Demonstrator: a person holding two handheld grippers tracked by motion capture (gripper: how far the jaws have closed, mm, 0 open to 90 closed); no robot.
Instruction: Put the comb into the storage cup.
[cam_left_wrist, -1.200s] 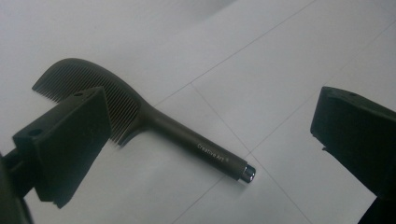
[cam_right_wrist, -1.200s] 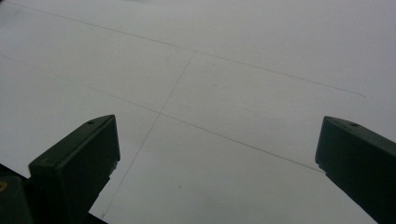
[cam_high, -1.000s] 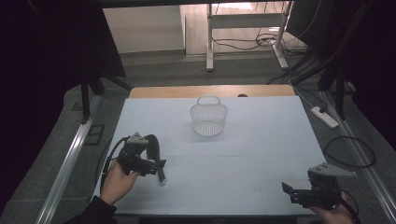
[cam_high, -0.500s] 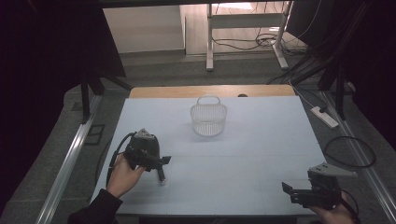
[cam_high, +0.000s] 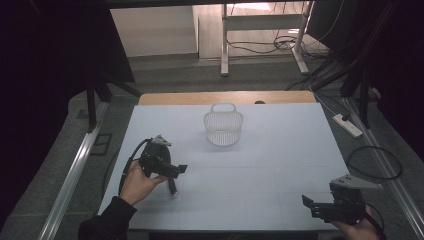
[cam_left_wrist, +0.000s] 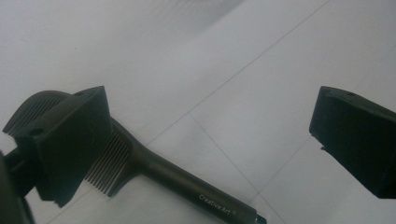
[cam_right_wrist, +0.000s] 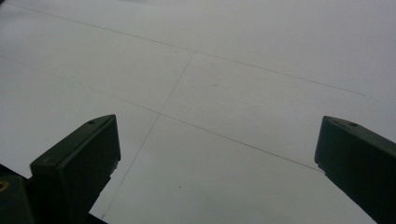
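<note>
A dark comb-like tool (cam_left_wrist: 187, 184) with fine teeth and a round handle printed "Creative Art" lies flat on the white table. In the high view the tool (cam_high: 173, 188) is a small dark stick just in front of my left gripper (cam_high: 175, 171). My left gripper (cam_left_wrist: 210, 140) is open, tilted down over the tool; its left jaw covers part of the toothed head, and the right jaw stands well clear. Near the front right corner my right gripper (cam_high: 309, 205) hovers low, and the right gripper (cam_right_wrist: 215, 154) is open with only bare table between its jaws.
A white mesh basket (cam_high: 223, 128) with a handle stands upright at the back middle of the table (cam_high: 280, 150). Thin lines cross the white surface. A power strip (cam_high: 346, 125) and cables lie on the floor to the right.
My left gripper has moved a little forward and right and tipped down over the tool. The tool and the right gripper have stayed where they were.
</note>
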